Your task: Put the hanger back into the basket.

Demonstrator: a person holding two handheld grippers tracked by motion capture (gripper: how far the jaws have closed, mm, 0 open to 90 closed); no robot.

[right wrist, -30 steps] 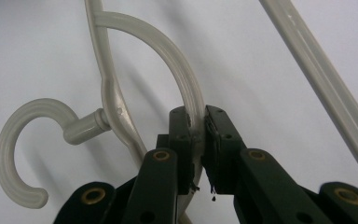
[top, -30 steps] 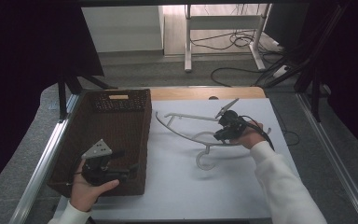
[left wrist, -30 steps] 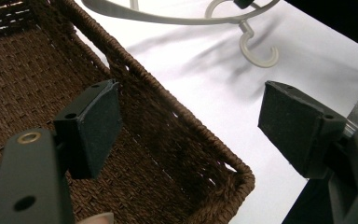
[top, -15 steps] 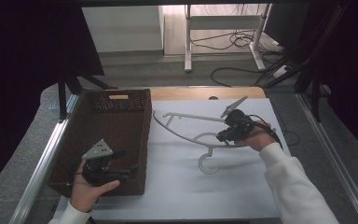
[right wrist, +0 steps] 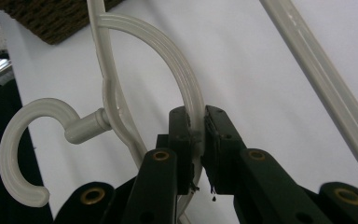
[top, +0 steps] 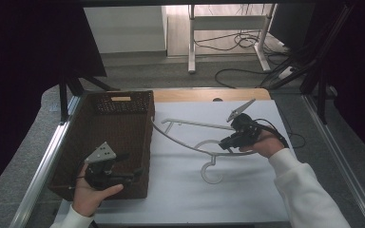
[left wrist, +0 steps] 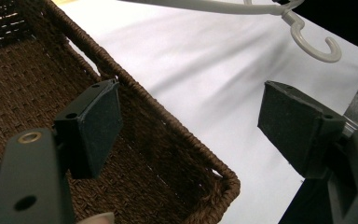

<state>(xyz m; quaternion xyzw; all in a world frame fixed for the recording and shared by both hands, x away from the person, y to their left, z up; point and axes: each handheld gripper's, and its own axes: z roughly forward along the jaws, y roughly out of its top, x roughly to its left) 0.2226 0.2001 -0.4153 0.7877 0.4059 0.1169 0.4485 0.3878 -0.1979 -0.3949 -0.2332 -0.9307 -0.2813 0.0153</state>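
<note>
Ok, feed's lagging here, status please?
Right gripper shut on hanger. Left gripper open over basket corner. White mat between them bare.

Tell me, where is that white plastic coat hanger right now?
In the high view the white plastic coat hanger lies on the white table sheet, right of the brown wicker basket, pinched by the right tongs.

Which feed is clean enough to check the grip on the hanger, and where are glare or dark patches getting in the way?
Right gripper view: sharp on the right claw clamped on the white hanger. Left gripper view: the left claw is sharp in front, open over the basket's corner; the white table cover is bright and washed out. High view: dark at both sides, and the hanger reads faintly against the white cover.
</note>
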